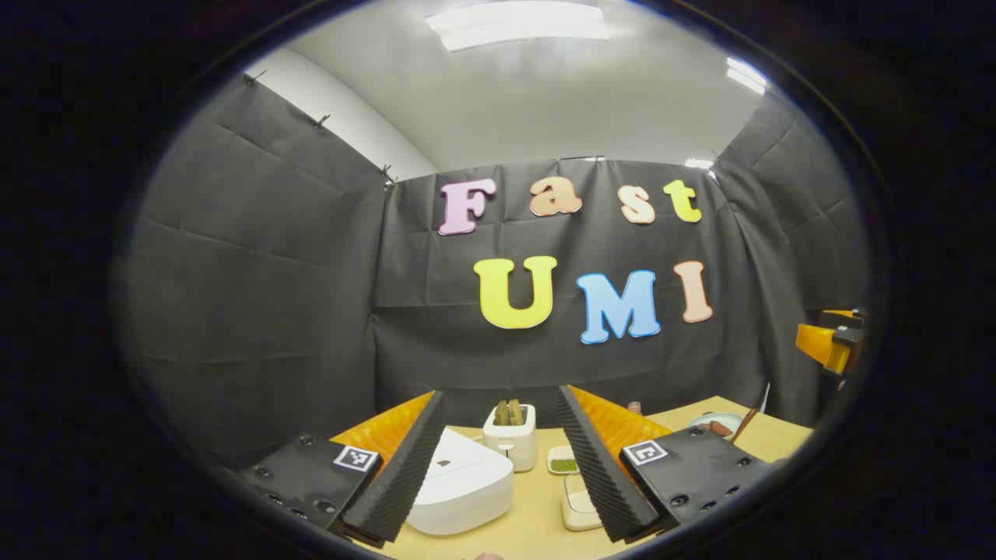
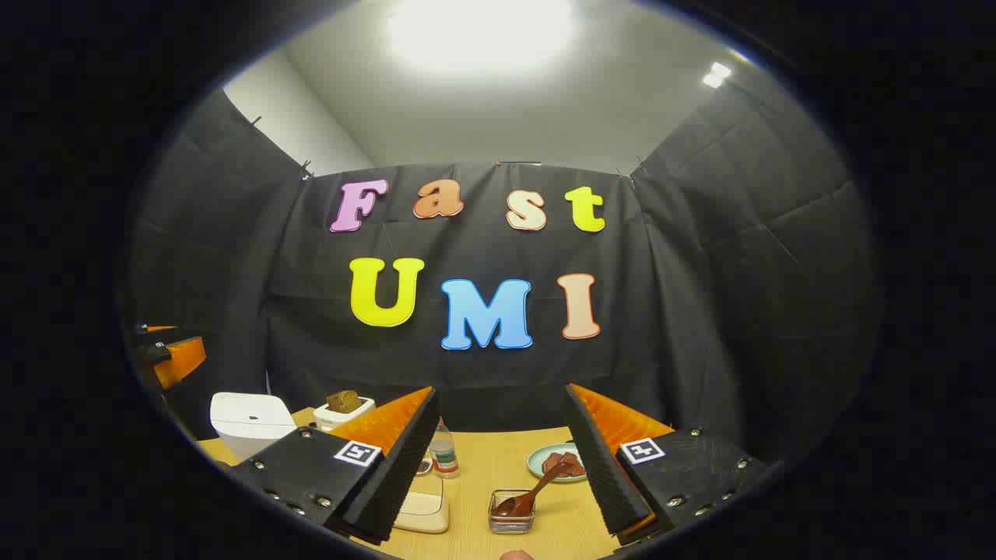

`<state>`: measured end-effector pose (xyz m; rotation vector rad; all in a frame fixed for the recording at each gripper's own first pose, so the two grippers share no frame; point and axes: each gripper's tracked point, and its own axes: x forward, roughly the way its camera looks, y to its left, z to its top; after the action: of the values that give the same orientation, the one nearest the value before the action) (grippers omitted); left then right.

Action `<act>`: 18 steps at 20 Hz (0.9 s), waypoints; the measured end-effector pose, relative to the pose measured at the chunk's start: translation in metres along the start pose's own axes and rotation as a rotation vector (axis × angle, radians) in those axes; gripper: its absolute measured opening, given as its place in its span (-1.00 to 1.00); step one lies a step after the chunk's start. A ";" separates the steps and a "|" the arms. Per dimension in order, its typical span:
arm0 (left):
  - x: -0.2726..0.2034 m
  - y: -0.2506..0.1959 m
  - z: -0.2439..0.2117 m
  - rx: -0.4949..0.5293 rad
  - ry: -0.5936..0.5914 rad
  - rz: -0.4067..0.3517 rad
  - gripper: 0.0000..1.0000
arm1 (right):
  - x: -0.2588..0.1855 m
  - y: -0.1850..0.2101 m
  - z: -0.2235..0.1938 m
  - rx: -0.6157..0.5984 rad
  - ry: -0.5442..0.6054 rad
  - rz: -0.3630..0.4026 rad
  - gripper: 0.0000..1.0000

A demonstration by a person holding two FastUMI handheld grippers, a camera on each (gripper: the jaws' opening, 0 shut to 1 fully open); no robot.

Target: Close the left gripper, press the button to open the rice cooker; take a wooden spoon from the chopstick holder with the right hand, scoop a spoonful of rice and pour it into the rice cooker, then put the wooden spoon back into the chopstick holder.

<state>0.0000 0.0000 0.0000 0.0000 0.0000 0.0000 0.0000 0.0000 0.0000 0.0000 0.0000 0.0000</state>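
Left gripper (image 1: 498,467) wide apart, holding nothing, above closed cooker (image 1: 461,482). Right gripper (image 2: 502,459) wide apart, touching nothing, spoon (image 2: 529,494) in holder (image 2: 511,513) below.

black cloth walls (image 1: 264,257), white ceiling (image 1: 545,101), bright ceiling lights (image 1: 517,23), light wood table (image 2: 498,459), white wall strip upper left (image 1: 342,117)

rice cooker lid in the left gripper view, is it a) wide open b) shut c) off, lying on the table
b: the white rice cooker sits on the wooden table between the left gripper fingers with its lid flat down.
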 end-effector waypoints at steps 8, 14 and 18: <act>0.006 0.006 -0.001 0.005 -0.004 0.030 0.93 | 0.010 0.000 -0.006 0.008 0.015 0.006 0.92; 0.011 0.017 -0.002 -0.022 -0.005 0.055 0.93 | 0.018 -0.001 -0.007 -0.009 0.018 0.001 0.92; 0.014 0.022 -0.007 -0.029 0.004 0.062 0.93 | 0.020 0.005 -0.009 -0.022 0.022 0.013 0.92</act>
<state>0.0136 0.0224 -0.0067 -0.0288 0.0042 0.0622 0.0199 0.0049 -0.0087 -0.0220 0.0220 0.0132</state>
